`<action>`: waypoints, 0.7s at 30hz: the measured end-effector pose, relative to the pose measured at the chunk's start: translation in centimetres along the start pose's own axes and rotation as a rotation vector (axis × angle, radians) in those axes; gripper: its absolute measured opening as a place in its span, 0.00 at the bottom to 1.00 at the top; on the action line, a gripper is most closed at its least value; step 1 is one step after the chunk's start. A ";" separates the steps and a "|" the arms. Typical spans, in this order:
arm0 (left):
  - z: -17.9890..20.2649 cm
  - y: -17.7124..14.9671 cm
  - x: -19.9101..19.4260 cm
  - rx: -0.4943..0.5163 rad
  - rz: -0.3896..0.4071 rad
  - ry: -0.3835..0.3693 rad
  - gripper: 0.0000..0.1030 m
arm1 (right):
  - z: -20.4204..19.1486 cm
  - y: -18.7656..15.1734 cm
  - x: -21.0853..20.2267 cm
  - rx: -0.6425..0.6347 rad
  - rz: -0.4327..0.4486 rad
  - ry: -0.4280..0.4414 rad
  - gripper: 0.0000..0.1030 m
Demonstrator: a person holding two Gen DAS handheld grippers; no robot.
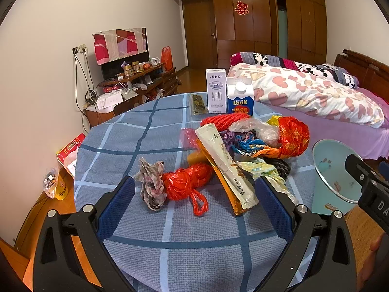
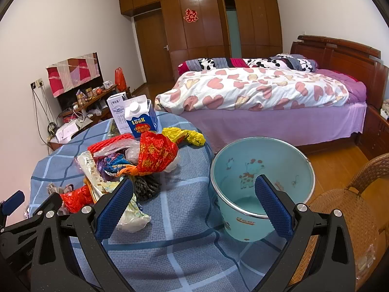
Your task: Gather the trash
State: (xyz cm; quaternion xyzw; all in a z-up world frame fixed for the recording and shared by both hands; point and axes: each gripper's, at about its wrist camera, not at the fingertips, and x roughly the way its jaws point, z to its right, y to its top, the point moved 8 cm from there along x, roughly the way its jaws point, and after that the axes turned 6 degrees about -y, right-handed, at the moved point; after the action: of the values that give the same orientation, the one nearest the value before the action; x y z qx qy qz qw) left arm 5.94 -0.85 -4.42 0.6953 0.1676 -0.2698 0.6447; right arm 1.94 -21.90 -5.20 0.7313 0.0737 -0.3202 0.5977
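Bedroom with white walls and a floor-to-ceiling brown wooden wardrobe [image 2: 218,24] bearing a red paper ornament [image 2: 190,15]. Along the right, a wooden-framed bed [image 2: 340,56] with a purple sheet and a heart-patterned quilt [image 2: 255,90]. On the left wall, a cloth-draped television [image 1: 119,45] over a cluttered low cabinet [image 1: 136,82]. At the far right, a wicker chair [image 2: 350,206] on the wooden floor.

In the foreground, a round surface [image 1: 136,136] under a blue checked cloth. Beside its right edge, tilted toward the camera, a light-blue bucket [image 2: 262,170] with cartoon prints, empty inside. Near the far edge, upright and touching, a white milk carton [image 1: 215,90] and a blue-and-white carton [image 1: 240,99]. Mid-surface, a heap of trash [image 1: 255,141]: red-and-gold foil, clear plastic, a long cream sachet [image 1: 226,165]. Just left of it, a knotted red plastic bag [image 1: 187,185] touching a crumpled paper wad [image 1: 150,187]. Further back, a yellow bag [image 2: 184,135].

Left hand-held gripper [image 1: 194,202] spread wide, empty, low over the red bag. Right hand-held gripper [image 2: 194,202] likewise released, holding nothing, between heap and bucket.
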 end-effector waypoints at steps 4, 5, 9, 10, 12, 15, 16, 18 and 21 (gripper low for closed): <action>-0.3 -0.6 0.8 0.005 -0.008 0.007 0.94 | 0.0 -0.1 0.2 -0.005 -0.001 0.001 0.95; -0.4 -0.7 1.0 0.005 -0.010 0.013 0.94 | 0.0 -0.2 0.3 -0.006 -0.004 0.000 0.95; -1.0 -1.1 2.2 0.002 -0.037 0.013 0.94 | 0.3 -0.4 1.5 -0.006 -0.023 -0.006 0.95; -1.2 -1.3 2.5 0.003 -0.042 0.013 0.94 | 0.5 -0.4 1.9 -0.006 -0.026 -0.010 0.95; -1.9 -1.5 3.2 0.003 -0.054 0.025 0.94 | 1.0 -0.2 2.6 -0.003 -0.032 -0.017 0.95; -3.3 -1.8 4.4 -0.021 -0.074 0.023 0.94 | 1.7 0.2 4.0 0.014 -0.053 -0.017 0.94; -3.8 -1.8 4.7 -0.034 -0.081 0.019 0.94 | 1.8 0.3 4.5 0.019 -0.059 -0.010 0.93; -5.3 -1.6 5.2 -0.060 -0.078 0.022 0.94 | 1.6 0.7 5.2 0.022 -0.070 0.012 0.84; -7.6 -1.3 5.8 -0.079 -0.071 0.053 0.94 | 0.2 1.3 6.2 0.005 -0.089 0.065 0.76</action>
State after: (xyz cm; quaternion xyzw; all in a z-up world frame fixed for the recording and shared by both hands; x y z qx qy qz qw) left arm 10.99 6.12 -8.71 0.6699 0.2195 -0.2672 0.6570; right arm 7.36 -24.18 -7.54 0.7388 0.1248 -0.3228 0.5783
